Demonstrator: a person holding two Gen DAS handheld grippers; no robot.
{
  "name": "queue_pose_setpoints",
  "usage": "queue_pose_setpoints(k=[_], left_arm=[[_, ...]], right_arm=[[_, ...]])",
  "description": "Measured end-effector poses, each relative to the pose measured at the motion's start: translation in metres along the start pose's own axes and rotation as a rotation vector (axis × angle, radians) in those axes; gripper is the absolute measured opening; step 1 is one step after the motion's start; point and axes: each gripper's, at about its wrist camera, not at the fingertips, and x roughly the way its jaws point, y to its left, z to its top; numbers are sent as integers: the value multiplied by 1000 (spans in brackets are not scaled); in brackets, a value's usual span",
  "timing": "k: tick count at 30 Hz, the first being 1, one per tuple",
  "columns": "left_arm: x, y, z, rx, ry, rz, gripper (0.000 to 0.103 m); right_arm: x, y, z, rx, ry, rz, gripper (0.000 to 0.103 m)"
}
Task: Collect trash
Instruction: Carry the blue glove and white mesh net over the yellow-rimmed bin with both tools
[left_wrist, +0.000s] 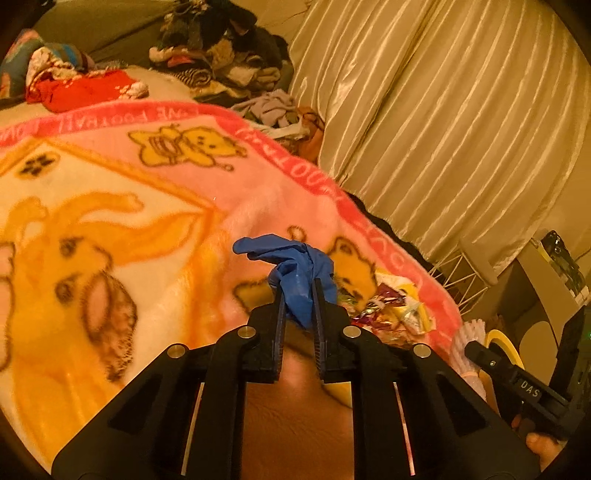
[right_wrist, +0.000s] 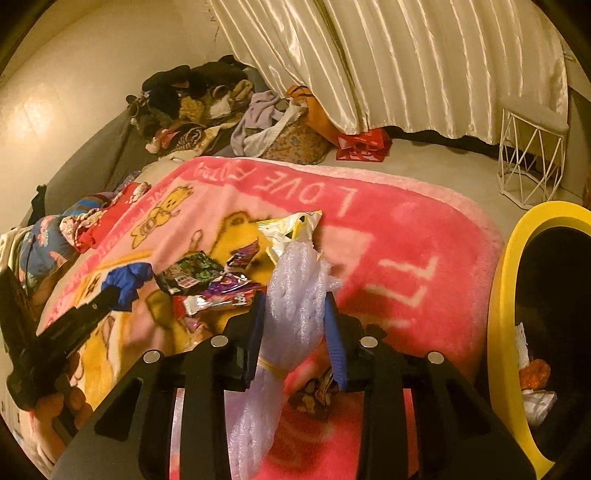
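Trash (left_wrist: 301, 275) in both downward-angled grippers

Pink blanket (right_wrist: 388, 236) under scattered snack wrappers (right_wrist: 214, 280)

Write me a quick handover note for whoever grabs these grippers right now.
Left gripper: shut on the blue glove.
Right gripper: shut on the bubble wrap.
Yellow-rimmed bin: to the right of the pink blanket, some trash already inside.
Left to do: drop both pieces in, then clear the snack wrappers and the white-and-yellow packet from the blanket.
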Motion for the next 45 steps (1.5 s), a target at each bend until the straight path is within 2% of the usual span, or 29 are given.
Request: queue_pose_setpoints(k=[17, 45], left_arm=[[-26, -38, 5, 70, -25, -68, 9], [-40, -92, -6, 187, -17, -151, 9]], right_arm=[[-37, 16, -3, -75, -51, 19, 30], [-83, 2, 3, -59, -145, -10, 30]])
